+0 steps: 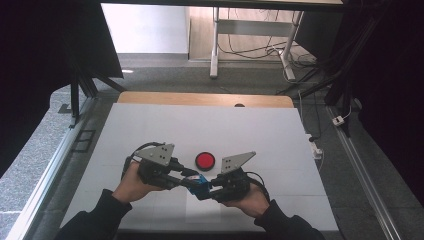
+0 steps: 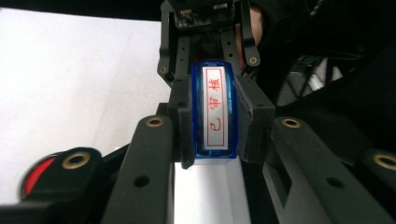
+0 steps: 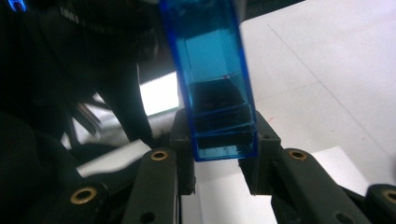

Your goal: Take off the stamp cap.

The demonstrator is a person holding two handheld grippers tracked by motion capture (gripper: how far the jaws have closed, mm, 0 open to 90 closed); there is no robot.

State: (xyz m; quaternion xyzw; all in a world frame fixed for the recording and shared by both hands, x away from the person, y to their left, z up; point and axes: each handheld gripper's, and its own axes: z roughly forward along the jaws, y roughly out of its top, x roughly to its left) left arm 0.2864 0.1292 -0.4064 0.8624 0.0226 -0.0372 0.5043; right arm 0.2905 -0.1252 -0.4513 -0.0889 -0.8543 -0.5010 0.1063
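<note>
A small blue see-through stamp [image 1: 200,183] hangs just above the white mat, between both grippers, near the front middle. My left gripper [image 1: 187,180] comes in from the left and is shut on it. In the left gripper view the stamp's [image 2: 215,112] white face with red characters sits between the two pads of the left gripper [image 2: 215,135]. My right gripper [image 1: 210,186] meets it from the right. Its own view shows the right gripper [image 3: 222,149] shut on the clear blue end of the stamp [image 3: 210,60]. A hand holds each gripper.
A round red pad in a black rim [image 1: 204,160] lies on the mat just behind the grippers, and its edge shows at lower left [image 2: 39,175]. The white mat [image 1: 200,125] covers a wooden table [image 1: 200,98]. Desk legs and cables stand beyond the far edge.
</note>
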